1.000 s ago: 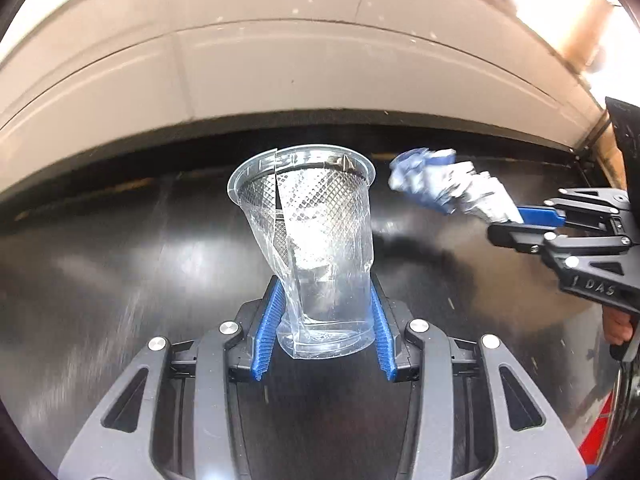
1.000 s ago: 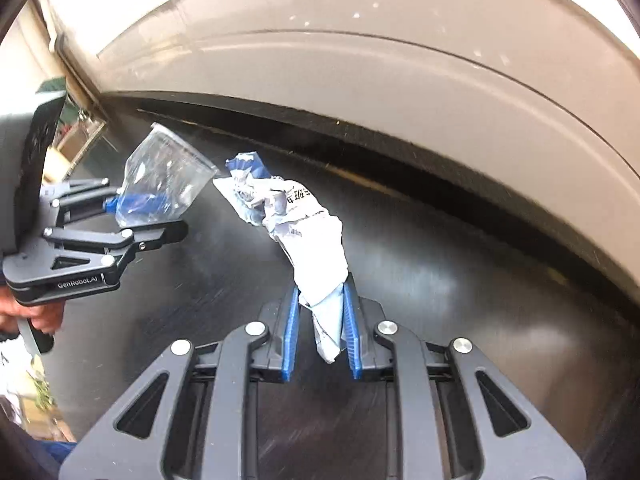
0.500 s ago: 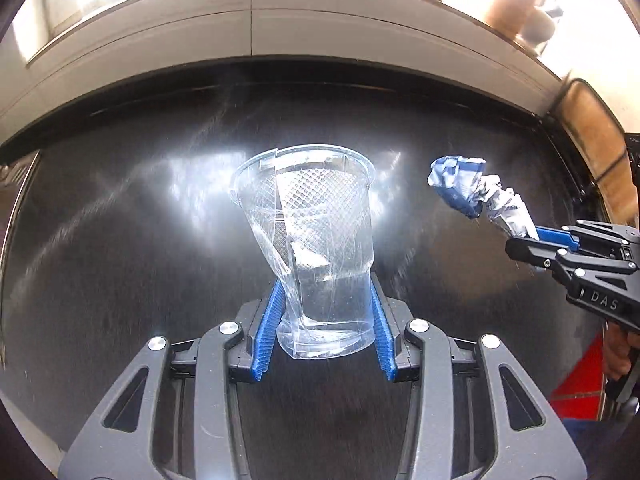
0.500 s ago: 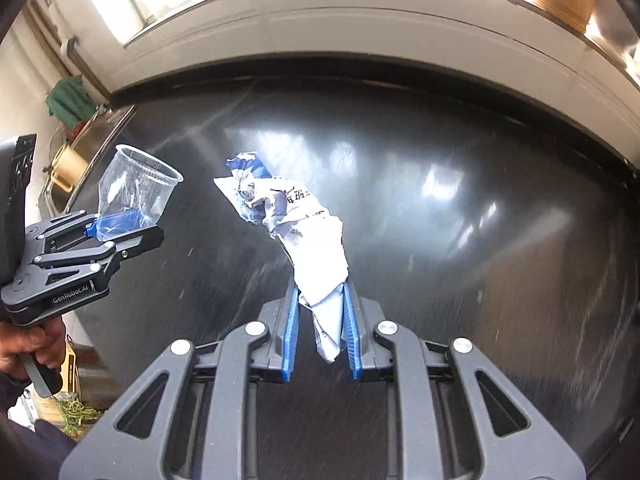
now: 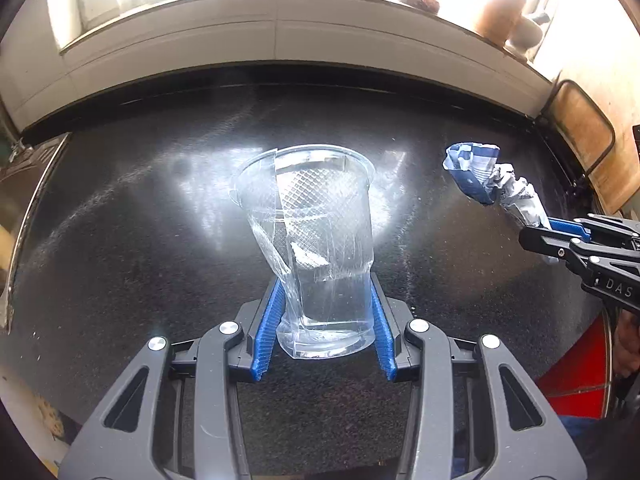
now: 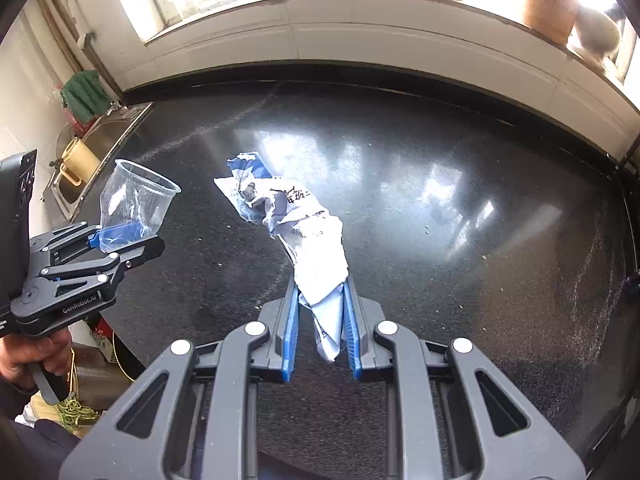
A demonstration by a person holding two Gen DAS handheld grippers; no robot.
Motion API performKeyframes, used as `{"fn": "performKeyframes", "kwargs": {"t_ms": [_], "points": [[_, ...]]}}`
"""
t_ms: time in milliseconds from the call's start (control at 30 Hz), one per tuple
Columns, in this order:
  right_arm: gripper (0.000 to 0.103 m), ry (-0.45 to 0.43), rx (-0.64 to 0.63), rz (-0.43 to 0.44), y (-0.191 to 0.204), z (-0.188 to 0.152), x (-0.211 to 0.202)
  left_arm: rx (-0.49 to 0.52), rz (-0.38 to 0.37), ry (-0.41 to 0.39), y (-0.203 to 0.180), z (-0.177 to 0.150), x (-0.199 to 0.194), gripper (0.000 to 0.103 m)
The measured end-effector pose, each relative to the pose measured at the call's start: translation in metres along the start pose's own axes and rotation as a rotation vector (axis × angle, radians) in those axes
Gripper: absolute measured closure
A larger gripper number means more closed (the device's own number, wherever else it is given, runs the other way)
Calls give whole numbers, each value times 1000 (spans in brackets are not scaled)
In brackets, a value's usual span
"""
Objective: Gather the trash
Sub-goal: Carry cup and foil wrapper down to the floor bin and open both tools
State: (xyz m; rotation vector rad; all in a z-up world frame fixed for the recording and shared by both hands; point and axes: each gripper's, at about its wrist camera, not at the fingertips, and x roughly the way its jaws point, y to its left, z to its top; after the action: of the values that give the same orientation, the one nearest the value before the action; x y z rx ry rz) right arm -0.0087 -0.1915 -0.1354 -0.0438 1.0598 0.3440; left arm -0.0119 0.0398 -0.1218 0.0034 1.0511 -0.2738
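Carry-off, both items aloft over black bench [image 5: 132, 240]: left tool [image 5: 325, 324] clamped on cracked cup [image 5: 312, 236], right tool [image 6: 320, 320] clamped on crumpled wrapper [image 6: 304, 232]; keep squeeze gentle on split cup, both loads level, no bin in view

The left gripper [image 5: 325, 312] squeezes a cracked clear plastic cup [image 5: 310, 236] near its bottom, above the shiny black countertop [image 5: 132, 248]. Toward the right edge, the right gripper [image 5: 560, 232] pinches a crumpled blue and white wrapper [image 5: 490, 180].
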Motion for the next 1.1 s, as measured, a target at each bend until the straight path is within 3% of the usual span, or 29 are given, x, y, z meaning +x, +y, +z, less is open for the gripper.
{"fn": "performKeyframes", "kwargs": {"t_ms": [233, 533, 733, 867, 1100], "points": [[82, -18, -105, 80, 52, 14, 4, -125, 95, -66, 45, -25, -43, 62], [82, 43, -352, 283, 183, 23, 33, -369, 289, -81, 125, -116, -107, 62], [82, 157, -517, 428, 283, -3, 57, -557, 385, -45, 172, -198, -134, 62], [82, 232, -597, 477, 340, -27, 68, -673, 429, -16, 198, -253, -143, 62], [82, 342, -685, 469, 411, -70, 95, -811, 431, 22, 232, -319, -136, 62]]}}
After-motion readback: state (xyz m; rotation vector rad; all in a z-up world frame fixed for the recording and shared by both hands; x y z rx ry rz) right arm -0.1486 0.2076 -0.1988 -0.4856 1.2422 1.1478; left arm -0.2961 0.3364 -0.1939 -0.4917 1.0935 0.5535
